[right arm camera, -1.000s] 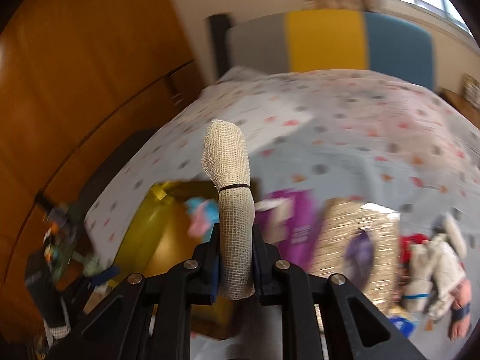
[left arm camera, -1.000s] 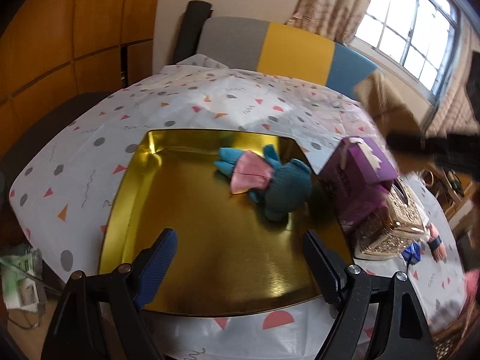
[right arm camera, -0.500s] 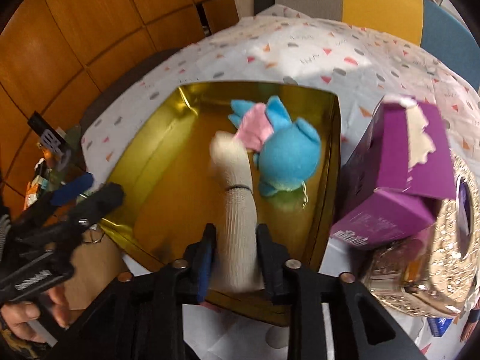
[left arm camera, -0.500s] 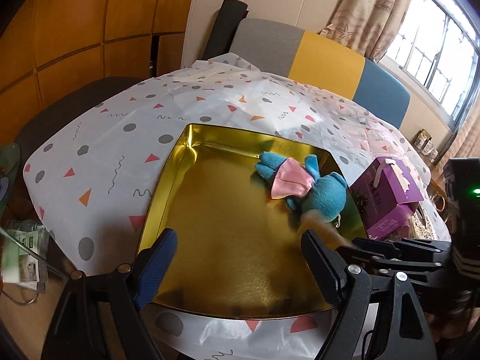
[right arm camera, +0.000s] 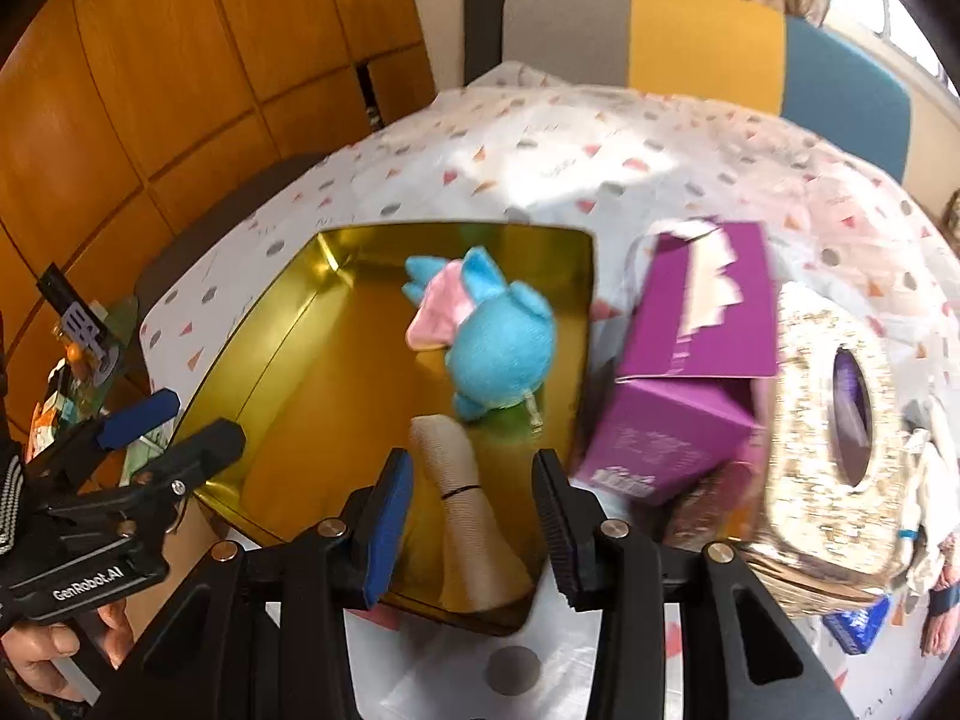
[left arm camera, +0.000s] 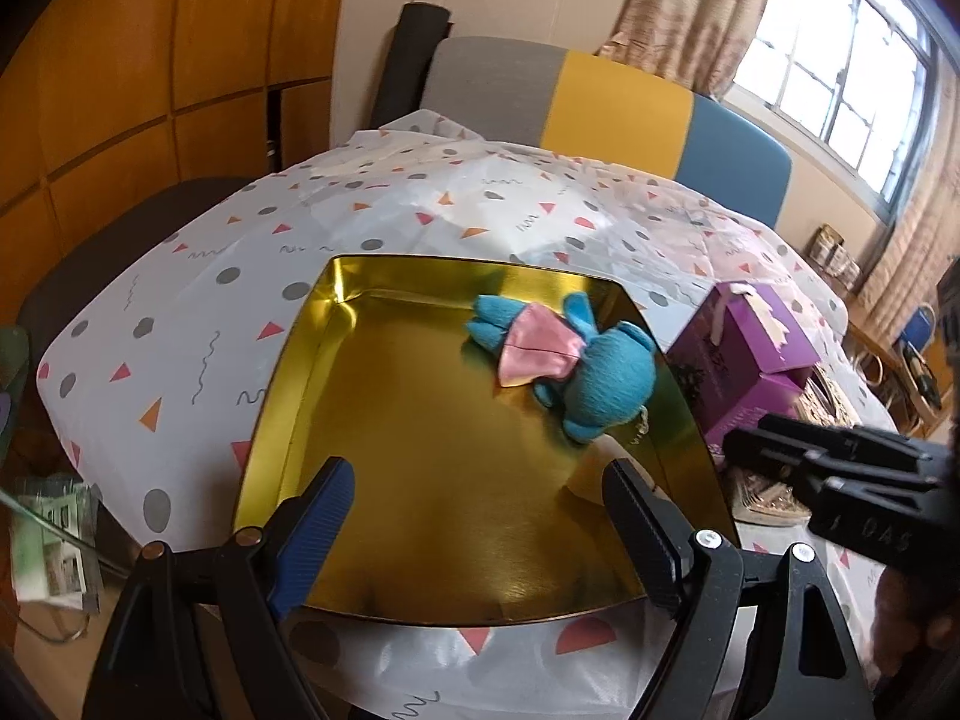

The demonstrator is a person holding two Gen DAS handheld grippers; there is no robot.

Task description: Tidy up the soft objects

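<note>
The beige gauze roll (right arm camera: 465,510) lies in the gold tray (right arm camera: 288,324), low centre of frame, between the right gripper's (right arm camera: 474,510) opening jaws (pads clear of it).

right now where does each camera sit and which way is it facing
Left wrist: on the left gripper, angled down over the gold tray and blue plush toy; its own open, empty jaws show, the right gripper at the right edge.
Right wrist: on the right gripper, looking down at the tray's near corner; jaws opening around the beige cloth roll, the left gripper and a hand at left.
Shared: tray, plush toy, purple box, patterned tablecloth.
</note>
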